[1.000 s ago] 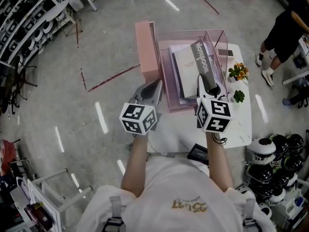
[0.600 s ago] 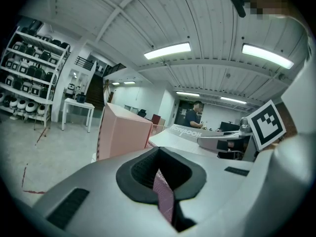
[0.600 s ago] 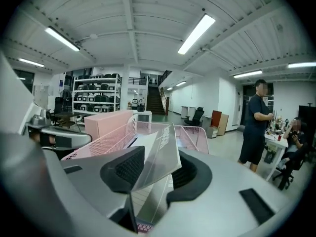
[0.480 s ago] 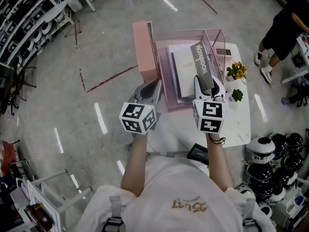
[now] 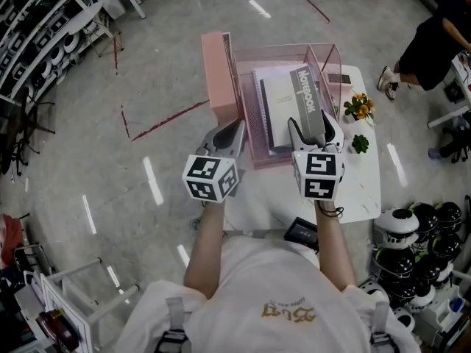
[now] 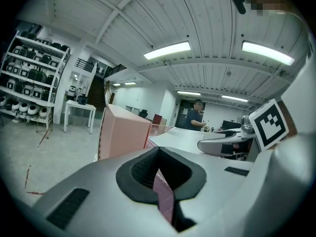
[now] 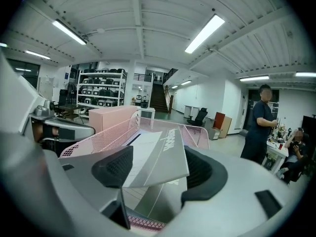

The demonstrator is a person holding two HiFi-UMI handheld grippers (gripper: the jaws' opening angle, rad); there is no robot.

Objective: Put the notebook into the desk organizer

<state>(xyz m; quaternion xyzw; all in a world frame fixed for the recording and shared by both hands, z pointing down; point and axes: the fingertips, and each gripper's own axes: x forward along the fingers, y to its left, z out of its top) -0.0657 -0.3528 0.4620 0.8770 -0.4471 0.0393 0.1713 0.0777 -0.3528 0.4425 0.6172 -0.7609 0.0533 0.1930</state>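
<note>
From my screen I see a white table carrying a small pot of orange flowers with a little green plant just beside it, a black device at its near edge, and a tall pink box at its left side. A person in dark clothes stands on the grey floor beyond the table's right end. I also make out helmets clustered at lower right, shelving along the upper left, and a red line on the floor.
</note>
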